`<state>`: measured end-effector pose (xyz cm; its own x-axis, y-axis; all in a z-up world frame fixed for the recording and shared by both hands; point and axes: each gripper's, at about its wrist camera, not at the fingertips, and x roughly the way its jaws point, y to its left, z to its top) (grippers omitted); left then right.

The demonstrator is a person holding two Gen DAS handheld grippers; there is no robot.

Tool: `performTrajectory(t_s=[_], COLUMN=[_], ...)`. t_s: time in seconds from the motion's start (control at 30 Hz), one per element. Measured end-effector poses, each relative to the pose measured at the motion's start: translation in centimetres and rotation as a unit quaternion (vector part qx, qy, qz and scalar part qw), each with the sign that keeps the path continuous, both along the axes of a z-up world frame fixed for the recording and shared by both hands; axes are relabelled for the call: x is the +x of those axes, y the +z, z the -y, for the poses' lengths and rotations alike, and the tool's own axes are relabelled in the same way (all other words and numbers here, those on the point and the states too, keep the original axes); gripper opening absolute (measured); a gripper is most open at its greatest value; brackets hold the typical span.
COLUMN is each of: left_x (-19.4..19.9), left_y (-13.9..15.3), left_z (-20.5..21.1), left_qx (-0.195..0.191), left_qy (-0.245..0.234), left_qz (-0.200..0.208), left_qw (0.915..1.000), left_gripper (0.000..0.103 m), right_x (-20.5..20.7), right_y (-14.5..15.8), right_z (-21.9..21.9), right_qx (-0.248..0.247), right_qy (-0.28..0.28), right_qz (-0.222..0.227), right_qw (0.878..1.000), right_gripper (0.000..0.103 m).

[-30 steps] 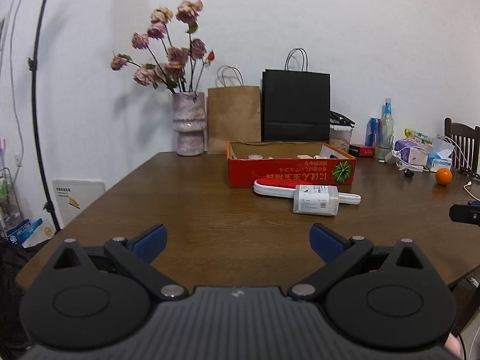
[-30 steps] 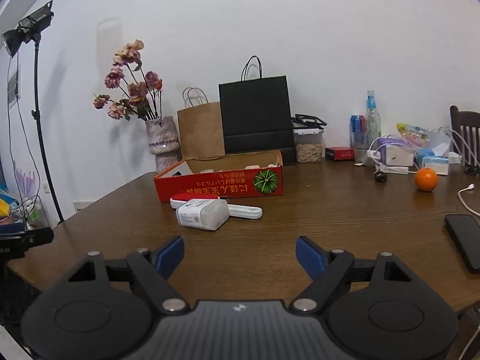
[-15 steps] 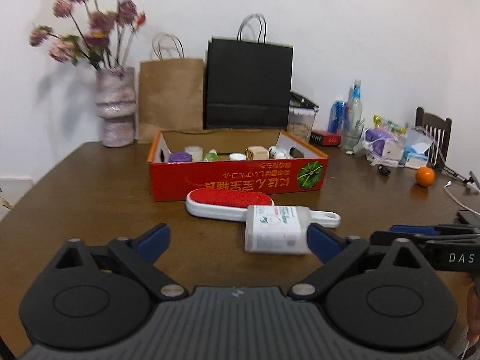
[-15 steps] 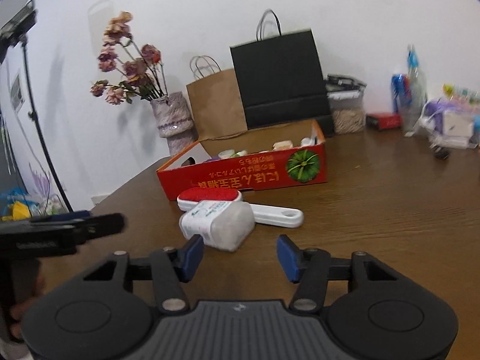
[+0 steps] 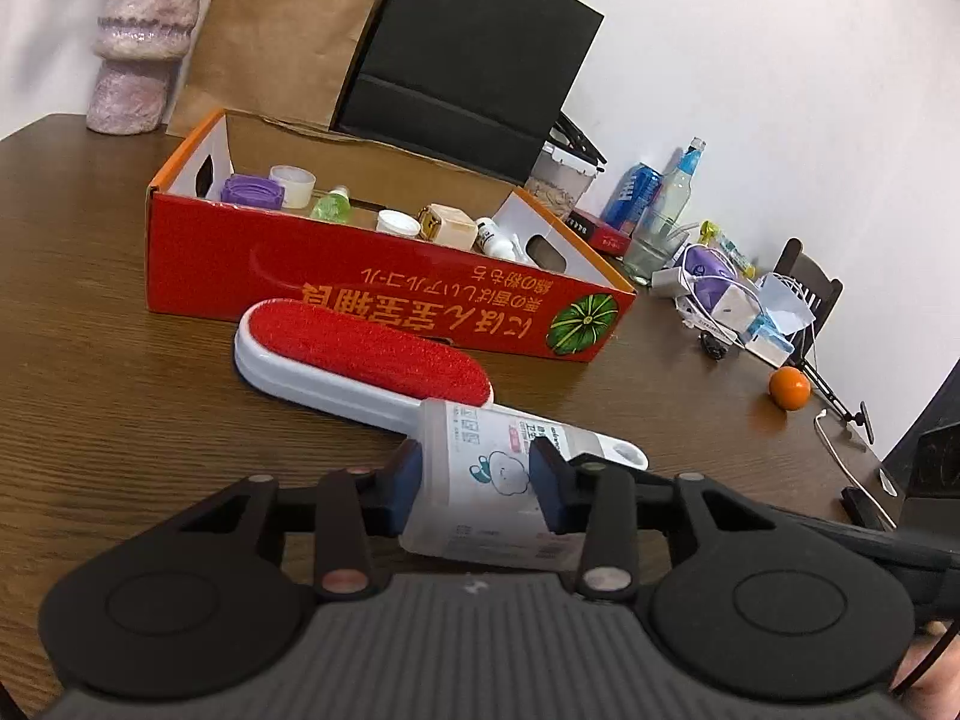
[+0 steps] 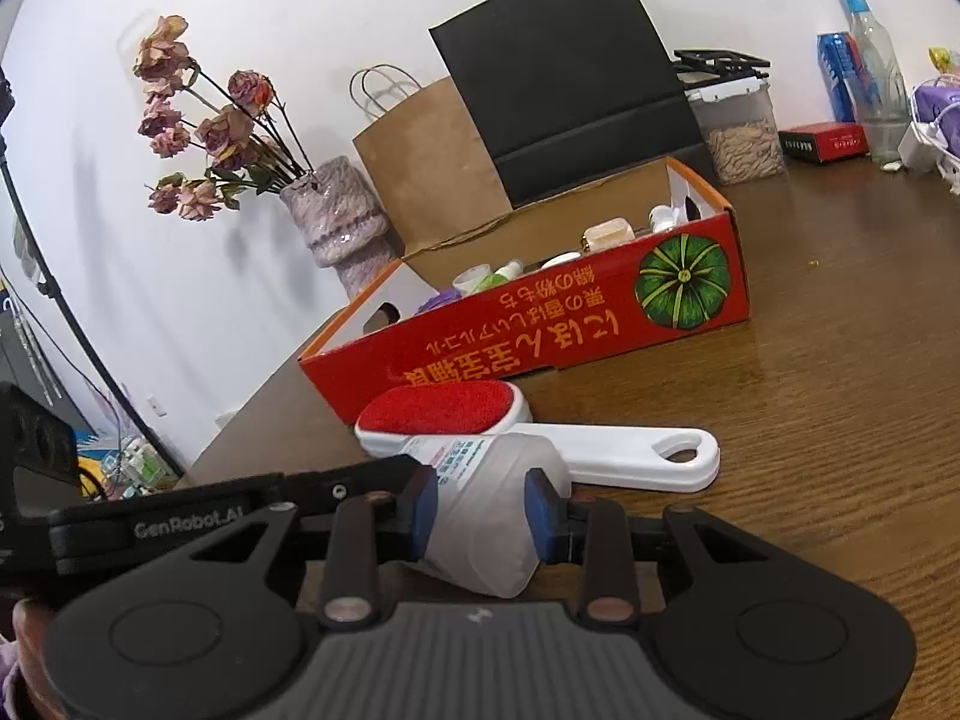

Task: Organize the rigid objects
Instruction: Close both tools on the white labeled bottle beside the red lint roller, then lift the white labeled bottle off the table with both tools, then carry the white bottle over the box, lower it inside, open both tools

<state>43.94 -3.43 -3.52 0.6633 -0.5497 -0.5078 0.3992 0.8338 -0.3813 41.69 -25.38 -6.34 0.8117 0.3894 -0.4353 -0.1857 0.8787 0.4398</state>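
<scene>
Wooden table [image 5: 90, 276]: one. Red box [image 5: 336, 294] on it: one, already holding roughly seven small items, so sorting looks partly done. Lint brush [image 5: 360, 360]: one, lying just in front of box, not yet put away. White bottle [image 5: 480, 486]: one, lying across brush handle, also left to stow. Left gripper [image 5: 477, 489] and right gripper [image 6: 483, 516]: two, jaws of both closed against bottle's sides, each pinching it.

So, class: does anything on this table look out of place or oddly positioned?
Yes. The white bottle lies on its side across the lint brush handle, outside the red box. Oddly, both the left gripper and right gripper clamp it.
</scene>
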Motion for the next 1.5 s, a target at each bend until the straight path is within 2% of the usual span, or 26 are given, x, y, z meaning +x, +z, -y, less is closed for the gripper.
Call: performTrajectory(t_s=[0.13, 0.23, 0.33, 0.47, 0.53, 0.73, 0.93, 1.17, 1.37, 1.5], left_x=[-0.2, -1.2, -3.4, -8.4, -11.8, -20.9, -26.7, -31.6, -33.2, -32.9], left_y=[0.0, 0.3, 1.2, 2.6, 3.7, 6.0, 7.4, 8.4, 8.7, 8.7], left_z=[-0.1, -0.1, -0.1, -0.2, -0.2, -0.9, -1.6, -1.9, -2.2, -2.4], left_qx=[-0.005, 0.001, 0.002, -0.008, -0.006, -0.029, -0.048, -0.044, -0.047, -0.050], left_qy=[0.008, 0.022, 0.031, 0.042, 0.055, 0.074, 0.077, 0.080, 0.081, 0.080], left_qz=[-0.001, 0.012, 0.032, 0.067, 0.103, 0.173, 0.196, 0.229, 0.236, 0.233], left_qw=[1.0000, 0.9997, 0.9990, 0.9968, 0.9932, 0.9817, 0.9765, 0.9691, 0.9671, 0.9680], left_gripper=[0.036, 0.033, 0.031, 0.030, 0.030, 0.029, 0.029, 0.029, 0.029, 0.029], right_x=[0.1, -0.9, -3.0, -6.9, -9.8, -19.3, -26.2, -31.3, -32.9, -32.8], right_y=[0.0, 0.6, 1.6, 3.6, 4.6, 7.2, 8.7, 9.6, 9.7, 9.7], right_z=[0.0, -0.3, -0.5, -0.5, -0.8, -1.9, -3.1, -3.2, -3.2, -3.2], right_qx=[0.000, -0.023, -0.034, -0.040, -0.041, -0.056, -0.083, -0.079, -0.077, -0.078], right_qy=[0.000, -0.005, -0.002, -0.005, -0.002, 0.000, -0.004, -0.006, -0.009, -0.012], right_qz=[0.001, 0.019, 0.042, 0.087, 0.115, 0.208, 0.243, 0.268, 0.273, 0.273], right_qw=[1.000, 1.000, 0.999, 0.995, 0.992, 0.977, 0.966, 0.960, 0.959, 0.959], right_gripper=[0.030, 0.017, 0.015, 0.015, 0.015, 0.015, 0.015, 0.015, 0.015, 0.015])
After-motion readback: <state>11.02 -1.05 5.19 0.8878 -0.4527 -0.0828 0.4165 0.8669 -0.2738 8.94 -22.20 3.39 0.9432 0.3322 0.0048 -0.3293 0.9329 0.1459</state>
